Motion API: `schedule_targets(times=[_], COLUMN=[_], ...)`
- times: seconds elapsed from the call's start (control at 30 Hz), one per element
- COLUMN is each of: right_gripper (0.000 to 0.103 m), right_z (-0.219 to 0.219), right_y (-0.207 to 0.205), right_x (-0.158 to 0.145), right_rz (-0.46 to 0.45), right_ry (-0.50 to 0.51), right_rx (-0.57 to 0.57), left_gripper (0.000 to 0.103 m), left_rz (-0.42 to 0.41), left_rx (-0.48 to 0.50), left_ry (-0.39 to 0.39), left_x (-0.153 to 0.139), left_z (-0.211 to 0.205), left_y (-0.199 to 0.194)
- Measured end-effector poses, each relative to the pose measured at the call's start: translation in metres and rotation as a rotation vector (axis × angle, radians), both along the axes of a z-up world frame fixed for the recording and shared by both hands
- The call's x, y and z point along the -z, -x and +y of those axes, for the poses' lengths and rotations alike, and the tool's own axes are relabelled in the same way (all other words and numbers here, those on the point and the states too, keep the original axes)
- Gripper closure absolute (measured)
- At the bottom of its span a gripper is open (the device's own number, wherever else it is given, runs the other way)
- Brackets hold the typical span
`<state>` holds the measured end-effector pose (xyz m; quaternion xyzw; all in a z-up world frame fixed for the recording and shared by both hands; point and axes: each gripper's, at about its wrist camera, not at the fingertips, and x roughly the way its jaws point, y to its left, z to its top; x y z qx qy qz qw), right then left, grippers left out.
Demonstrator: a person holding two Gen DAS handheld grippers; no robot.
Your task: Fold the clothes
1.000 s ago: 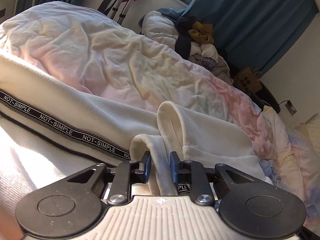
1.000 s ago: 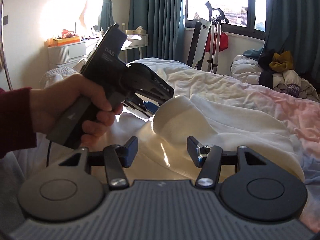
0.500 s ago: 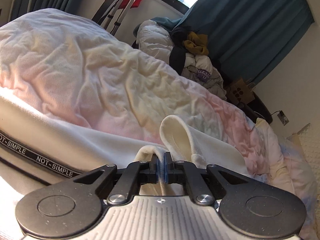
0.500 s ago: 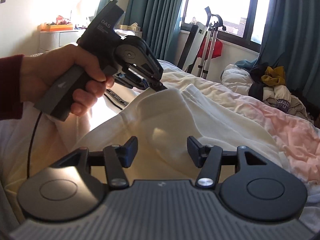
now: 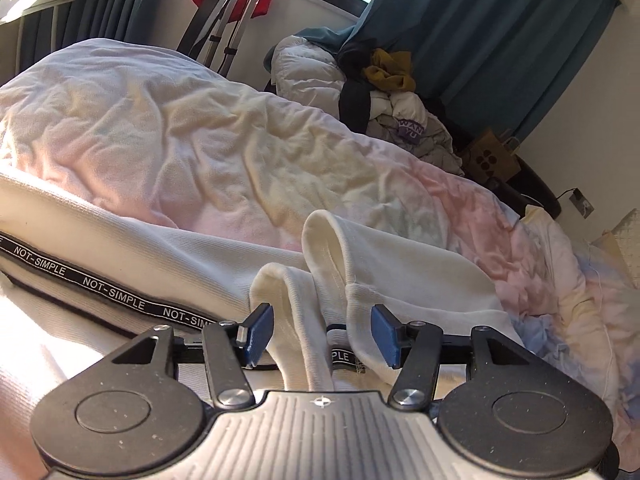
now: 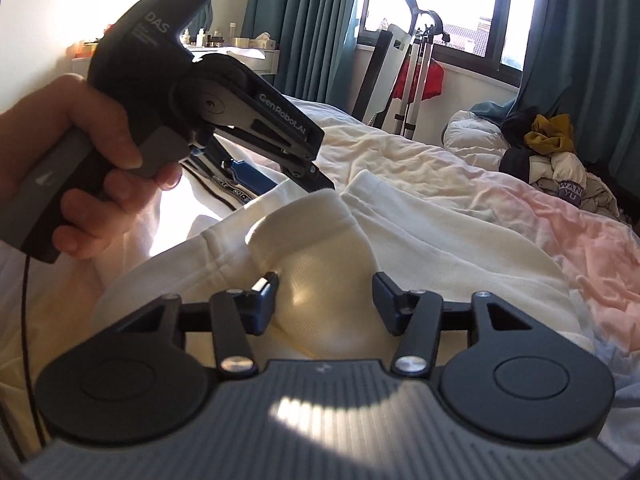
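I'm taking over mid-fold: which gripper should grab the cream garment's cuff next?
Probably left. The left gripper is open with the rolled cuff already between its pads. The right gripper, also open, sits over flatter cloth further back.

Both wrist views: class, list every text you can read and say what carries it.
"NOT-SIMPLE", repeated: black tape on the white garment.
"DAS": left tool, body.
"GenRobot.AI": left tool, arm.
"WAN", partly hidden: purple patch in the clothes pile.
Small print under "DAS": unreadable.
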<state>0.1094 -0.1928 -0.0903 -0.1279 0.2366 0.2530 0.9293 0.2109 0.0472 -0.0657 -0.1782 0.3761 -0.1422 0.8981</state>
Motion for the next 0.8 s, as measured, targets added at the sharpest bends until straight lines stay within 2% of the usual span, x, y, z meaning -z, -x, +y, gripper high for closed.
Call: schedule_targets(times=[0.07,0.13,0.27,0.33,0.37,0.43,0.5,0.57,0.6,0.7,0.8], right_gripper=[0.087,0.094,0.096,0.097,0.097,0.097,0.097,0.096,0.096,0.096,0.094], right_z=[-0.002,-0.003,0.0,0.005,0.009,0.016,0.023,0.027,0.029,0.027,0.018], right_y=[0.001,0.006,0.029,0.046,0.053,0.065,0.066,0.062,0.059,0.052,0.041], right_x=[0.0,-0.003,-0.023,-0.031,-0.032,-0.028,-0.015,-0.007,-0.004,-0.005,-0.004], right_rz=[0.026,0.026,-0.065,-0.126,-0.14,-0.143,-0.109,-0.087,-0.078,-0.054,0.028], right_ry=[-0.016,-0.032,-0.013,0.038,0.072,0.146,0.219,0.243,0.252,0.2,0.112], right_rx=[0.019,0.025,0.01,-0.017,-0.032,-0.063,-0.093,-0.098,-0.099,-0.078,-0.052], left_gripper=[0.04,0.035,0.031,0.03,0.031,0.033,0.036,0.04,0.047,0.065,0.065], left_rz=[-0.024,-0.037,-0.004,0.013,0.018,0.019,0.028,0.022,0.014,0.01,0.034], left_rx=[0.033,0.063,0.069,0.074,0.076,0.08,0.08,0.079,0.081,0.058,0.054], left_ry=[0.032,0.068,0.196,0.26,0.268,0.24,0.211,0.174,0.14,0.029,-0.012], left_x=[-0.006,-0.011,-0.011,-0.008,-0.007,-0.005,0.0,0.004,0.006,0.012,0.023], left_z=[-0.003,-0.005,0.001,0.006,0.006,0.003,0.0,-0.004,-0.006,-0.013,-0.013], left_y=[0.008,0.014,0.021,0.021,0.02,0.018,0.016,0.015,0.014,0.012,0.006])
